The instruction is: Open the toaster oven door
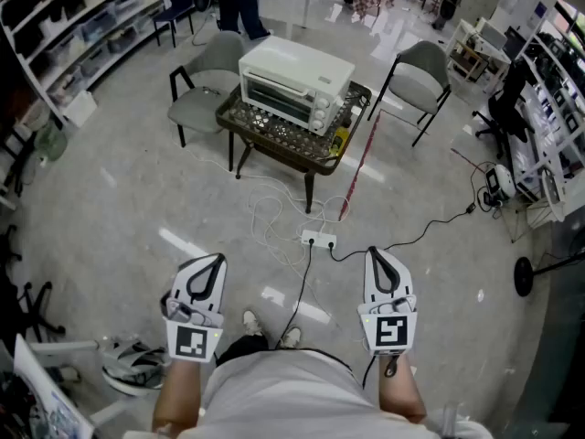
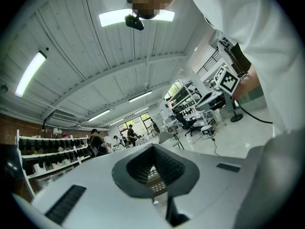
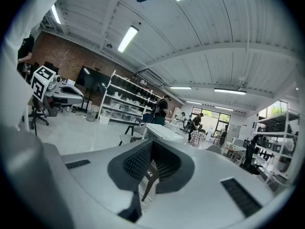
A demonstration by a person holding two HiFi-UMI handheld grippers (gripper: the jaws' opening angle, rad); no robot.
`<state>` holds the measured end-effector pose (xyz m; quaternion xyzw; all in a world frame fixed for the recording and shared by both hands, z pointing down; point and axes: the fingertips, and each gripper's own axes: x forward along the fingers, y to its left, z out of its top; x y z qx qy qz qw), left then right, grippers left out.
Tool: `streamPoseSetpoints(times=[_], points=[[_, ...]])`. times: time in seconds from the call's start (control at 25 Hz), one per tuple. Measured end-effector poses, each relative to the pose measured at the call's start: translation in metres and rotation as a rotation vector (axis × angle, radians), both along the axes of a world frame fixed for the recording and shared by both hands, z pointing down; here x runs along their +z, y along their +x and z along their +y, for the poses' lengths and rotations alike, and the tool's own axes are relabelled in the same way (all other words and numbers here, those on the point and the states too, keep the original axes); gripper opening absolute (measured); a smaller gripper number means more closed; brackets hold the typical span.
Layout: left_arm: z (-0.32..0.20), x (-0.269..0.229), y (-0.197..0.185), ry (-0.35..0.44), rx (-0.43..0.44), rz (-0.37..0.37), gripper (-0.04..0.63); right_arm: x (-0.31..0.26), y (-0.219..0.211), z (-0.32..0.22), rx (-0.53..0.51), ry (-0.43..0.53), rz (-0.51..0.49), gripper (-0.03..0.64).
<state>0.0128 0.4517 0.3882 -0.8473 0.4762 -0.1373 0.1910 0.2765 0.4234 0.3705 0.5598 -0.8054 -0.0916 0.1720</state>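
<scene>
The task has not properly begun – this is the approach. The toaster oven [image 1: 294,85] sits on a low dark table [image 1: 274,146] in the upper middle of the head view, its glass door [image 1: 280,101] shut and turned toward the lower left of the frame. The left gripper [image 1: 216,262] and the right gripper [image 1: 375,256] hang at the bottom of the frame, close to the person's body and well apart from the oven. Both are clenched, jaws together, with nothing between them.

The next move, as I judge it, is to walk up to the table, part the jaws of 1 gripper and bring it to the door's handle, which is too small to make out from here.

There is open floor to cross, but it is not bare – a power strip [image 1: 318,240] and loose white cables [image 1: 272,216] lie between the person and the table. 2 grey chairs [image 1: 206,94] flank the oven, and a red-and-white rod [image 1: 358,167] leans by the table's right corner, so the front left looks the freer side.
</scene>
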Motion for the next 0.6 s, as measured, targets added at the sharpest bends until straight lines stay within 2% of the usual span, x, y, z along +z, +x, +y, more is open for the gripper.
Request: streamPoseSetpoints(times=[0.16,0.32,0.48,0.6], points=[[-0.001,0.002,0.001,0.0,0.012,-0.008,0.017,0.007,-0.001,0.001,0.001,-0.012,0.011,0.021],[-0.002,0.01,-0.001,-0.023,0.02,0.002,0.017,0.013,-0.004,0.002,0.014,-0.026,-0.006,0.021],[-0.005,0.004,-0.004,-0.015,0.038,0.004,0.017,0.005,-0.01,0.002,0.012,-0.014,-0.058,0.021],[-0.008,0.003,-0.014,-0.009,0.045,0.007,0.017,0.005,-0.018,0.0,0.017,-0.014,-0.047,0.021]])
